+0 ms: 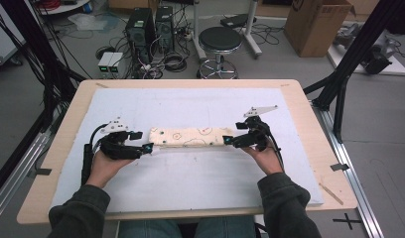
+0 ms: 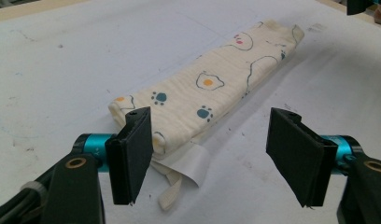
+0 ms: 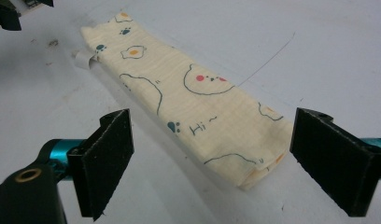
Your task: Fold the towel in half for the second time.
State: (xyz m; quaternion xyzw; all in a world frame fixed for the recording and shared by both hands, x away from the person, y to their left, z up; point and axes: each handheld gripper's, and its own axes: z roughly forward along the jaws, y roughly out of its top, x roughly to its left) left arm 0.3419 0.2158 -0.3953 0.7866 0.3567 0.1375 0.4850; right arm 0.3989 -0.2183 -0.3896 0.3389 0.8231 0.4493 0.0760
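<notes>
A wooden table (image 1: 56, 148) is seen from above, and most of its top is covered by a white mat (image 1: 190, 183). In the middle of the mat a cream cloth (image 1: 190, 137) is laid flat, folded into a long narrow strip and printed with fried eggs, paw prints and bear outlines. A white label and a short loop (image 2: 172, 196) are seen sticking out from its left end. The left gripper (image 1: 150, 148) is held at that end of the strip, with its jaws spread wide; one pad (image 2: 132, 154) is placed right at the cloth's corner, though contact cannot be judged. The right gripper (image 1: 226, 141) is held at the opposite end, its jaws likewise spread apart, and the folded end of the cloth is seen lying between them, ungripped.
</notes>
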